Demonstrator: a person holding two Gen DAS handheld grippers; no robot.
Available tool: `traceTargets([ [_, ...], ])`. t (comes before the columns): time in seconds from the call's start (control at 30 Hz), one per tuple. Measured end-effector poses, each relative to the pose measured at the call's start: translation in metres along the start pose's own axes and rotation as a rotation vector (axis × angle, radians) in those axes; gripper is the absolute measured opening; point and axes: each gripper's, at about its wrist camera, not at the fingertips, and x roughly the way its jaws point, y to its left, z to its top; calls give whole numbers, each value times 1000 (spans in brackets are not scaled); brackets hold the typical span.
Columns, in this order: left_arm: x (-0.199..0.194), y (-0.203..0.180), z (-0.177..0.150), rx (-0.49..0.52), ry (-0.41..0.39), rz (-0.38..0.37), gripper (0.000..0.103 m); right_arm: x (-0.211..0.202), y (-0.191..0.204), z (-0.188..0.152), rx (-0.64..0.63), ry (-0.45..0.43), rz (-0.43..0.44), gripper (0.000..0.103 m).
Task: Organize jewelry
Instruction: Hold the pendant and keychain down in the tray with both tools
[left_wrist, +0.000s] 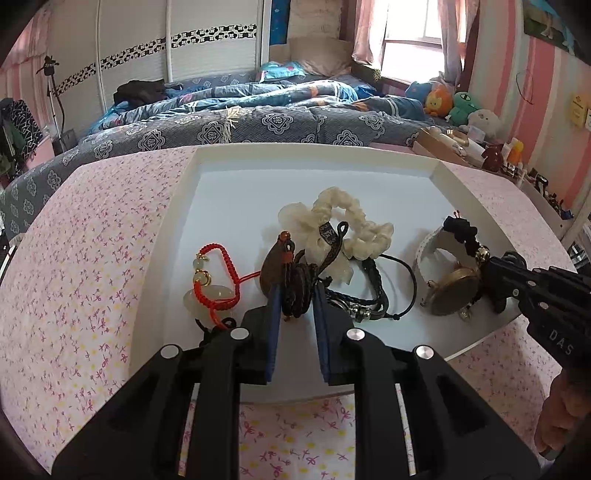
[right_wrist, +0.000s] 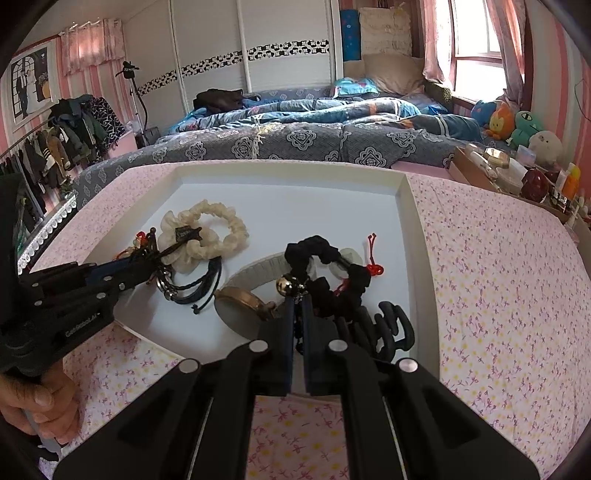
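Observation:
A white tray holds the jewelry. My left gripper is shut on a dark cord necklace with a brown pendant. A red cord bracelet with jade beads lies left of it. A cream scrunchie and a black braided bracelet lie behind and right. My right gripper is shut on a black beaded strand with a gold bell, beside a gold watch on a white strap. A black scrunchie and a black claw clip lie to its right.
The tray sits on a pink floral tablecloth. A bed with blue bedding is behind. A shelf with bottles and a box stands at the right, plush toys beyond. A clothes rack stands at the left.

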Motion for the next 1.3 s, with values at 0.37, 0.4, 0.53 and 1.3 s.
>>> traceTargets([
  [0.37, 0, 1, 0, 0, 1, 0, 17, 3, 0, -2, -5, 1, -24, 3],
  [0.4, 0, 1, 0, 1, 1, 0, 17, 3, 0, -2, -5, 2, -25, 3],
  [0.53, 0, 1, 0, 1, 1, 0, 17, 4, -1, -2, -7, 2, -26, 3],
  [1.3, 1, 2, -1, 0, 1, 3, 18, 5, -2, -2, -5, 5, -28, 3],
])
